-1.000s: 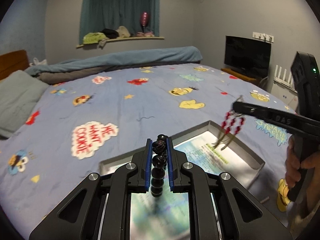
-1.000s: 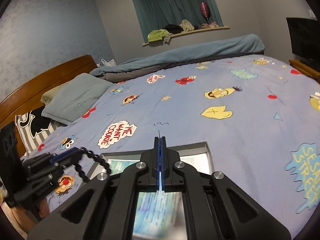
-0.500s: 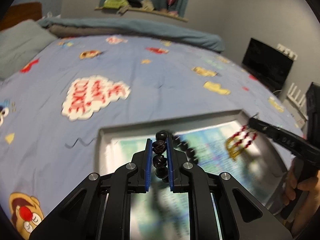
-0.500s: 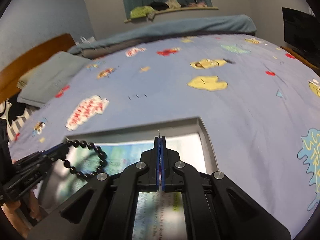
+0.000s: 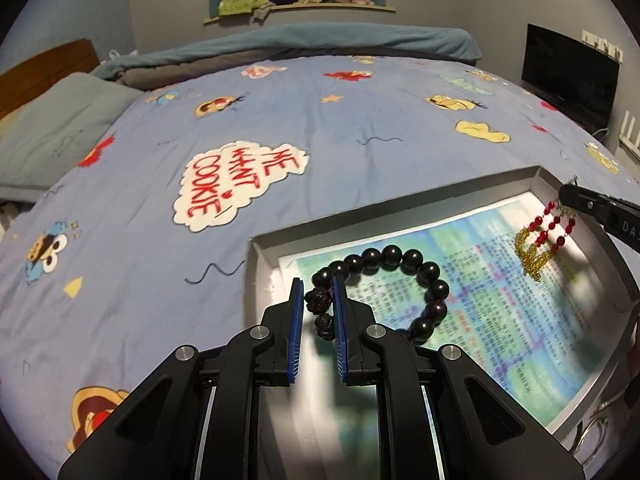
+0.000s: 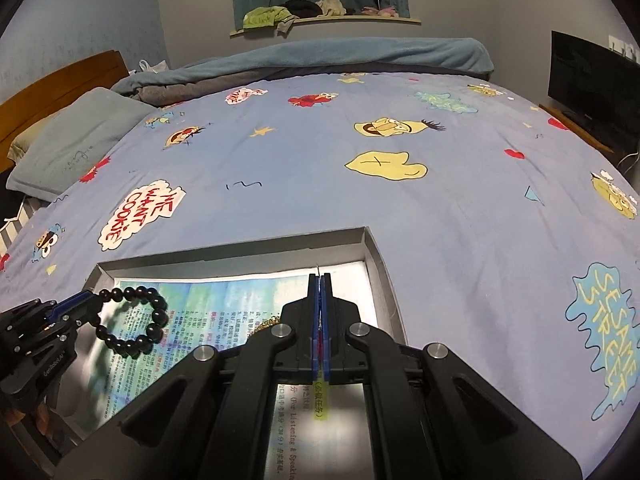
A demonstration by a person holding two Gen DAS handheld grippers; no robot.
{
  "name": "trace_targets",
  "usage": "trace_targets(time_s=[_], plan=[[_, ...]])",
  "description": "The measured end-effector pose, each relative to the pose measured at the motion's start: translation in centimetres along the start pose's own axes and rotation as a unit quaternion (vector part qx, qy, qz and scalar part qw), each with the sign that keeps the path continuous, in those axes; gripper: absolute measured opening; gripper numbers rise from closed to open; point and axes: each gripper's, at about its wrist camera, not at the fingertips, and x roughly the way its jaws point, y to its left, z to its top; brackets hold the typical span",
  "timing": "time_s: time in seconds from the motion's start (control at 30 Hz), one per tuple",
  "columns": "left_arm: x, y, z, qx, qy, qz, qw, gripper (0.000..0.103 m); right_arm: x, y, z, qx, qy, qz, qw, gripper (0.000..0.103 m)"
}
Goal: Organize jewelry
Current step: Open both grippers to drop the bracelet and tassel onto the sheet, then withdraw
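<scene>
A shallow grey tray [image 5: 256, 264] lined with a printed sheet lies on the bed. My left gripper [image 5: 317, 292] is shut on a carved bead of the dark bead bracelet [image 5: 430, 270], whose loop spreads low over the tray's left half. My right gripper [image 6: 319, 280] is shut on the thin hook of a red-and-gold earring [image 5: 540, 240], which dangles just over the tray's far right corner. In the right wrist view the left gripper [image 6: 86, 298] and bracelet [image 6: 154, 322] show at the left, with a bit of gold earring [image 6: 267, 323] behind my fingers. In the left wrist view the right gripper [image 5: 566, 194] enters from the right.
The tray [image 6: 240, 250] sits on a blue cartoon-print bedsheet [image 5: 360, 128]. A grey pillow [image 5: 52, 128] and wooden headboard [image 6: 60, 76] are at the left, a rolled blanket [image 5: 320, 40] at the far side, a TV [image 5: 568, 68] at the right. A person's hand [image 5: 634, 344] holds the right gripper.
Both grippers have come down toward the tray and tipped downward. The bracelet and the earring, held higher before, now hang close over the printed sheet.
</scene>
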Motion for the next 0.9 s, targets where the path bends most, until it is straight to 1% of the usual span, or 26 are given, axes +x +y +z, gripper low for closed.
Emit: trace_targets(time_s=[0.07,0.2,0.27,0.3,0.33,0.37,0.4,0.47,0.5,0.53,0.57,0.6,0.63,0.67,0.73,0.8,0.83,0.9], plan=[[-0.2,0.6,0.0,-0.011,-0.002,0.001,0.9999,0.022,0.0,-0.2,-0.1,0.002,0.000,-0.002,1.000,0.001],[-0.3,1.1,-0.1,-0.024,-0.006,0.006,0.9997,0.046,0.0,-0.6,-0.2,0.013,0.002,0.001,1.000,0.002],[-0.5,1.1,-0.1,-0.026,-0.006,-0.003,0.9996,0.050,0.0,-0.6,-0.2,0.015,0.003,0.005,1.000,0.003],[-0.7,1.1,-0.1,-0.025,-0.009,0.003,0.9996,0.058,-0.1,-0.4,-0.2,0.013,0.002,0.006,1.000,0.007],[-1.0,1.1,0.0,-0.027,-0.016,0.008,0.9995,0.068,-0.3,-0.4,-0.2,0.012,0.001,0.006,1.000,0.016],[-1.3,1.0,0.0,-0.028,-0.022,0.008,0.9993,0.072,-0.4,-0.3,-0.2,0.011,0.000,0.008,1.000,0.021],[-1.6,1.0,0.1,-0.030,-0.029,0.005,0.9991,0.076,-0.6,-0.2,-0.2,0.010,-0.003,0.012,1.000,0.028],[-2.2,0.9,0.2,-0.032,-0.034,0.005,0.9989,0.077,-0.9,0.0,-0.2,0.008,-0.005,0.013,1.000,0.031],[-2.4,0.9,0.3,-0.033,-0.036,0.008,0.9988,0.078,-1.2,0.1,-0.2,0.007,-0.007,0.016,1.000,0.037],[-2.6,0.9,0.3,-0.034,-0.036,0.009,0.9987,0.080,-1.6,0.1,-0.2,0.006,-0.010,0.017,1.000,0.047],[-2.8,1.0,0.4,-0.038,-0.035,0.011,0.9986,0.080,-1.9,0.1,-0.2,0.005,-0.013,0.015,1.000,0.053],[-3.0,1.0,0.5,-0.042,-0.033,0.012,0.9985,0.082,-2.4,0.1,-0.2,0.004,-0.019,0.012,1.000,0.063],[-3.2,1.1,0.5,-0.046,-0.032,0.014,0.9983,0.084,-3.0,0.1,-0.2,0.002,-0.025,0.009,1.000,0.070],[-3.6,1.2,0.6,-0.052,-0.034,0.017,0.9979,0.085,-3.3,0.1,-0.2,0.002,-0.028,0.008,1.000,0.073],[-4.5,1.3,0.7,-0.059,-0.039,0.021,0.9973,0.089,-4.5,0.1,-0.2,0.002,-0.035,0.011,0.999,0.085],[-5.7,1.2,0.8,-0.063,-0.048,0.031,0.9963,0.091,-5.9,0.3,-0.3,-0.001,-0.045,0.016,0.999,0.090],[-6.1,1.2,0.7,-0.063,-0.049,0.037,0.9961,0.091,-6.6,0.5,-0.5,-0.005,-0.051,0.015,0.999,0.094],[-6.8,1.0,0.5,-0.060,-0.049,0.041,0.9962,0.091,-8.1,1.0,-1.1,-0.021,-0.062,0.011,0.998,0.097]])
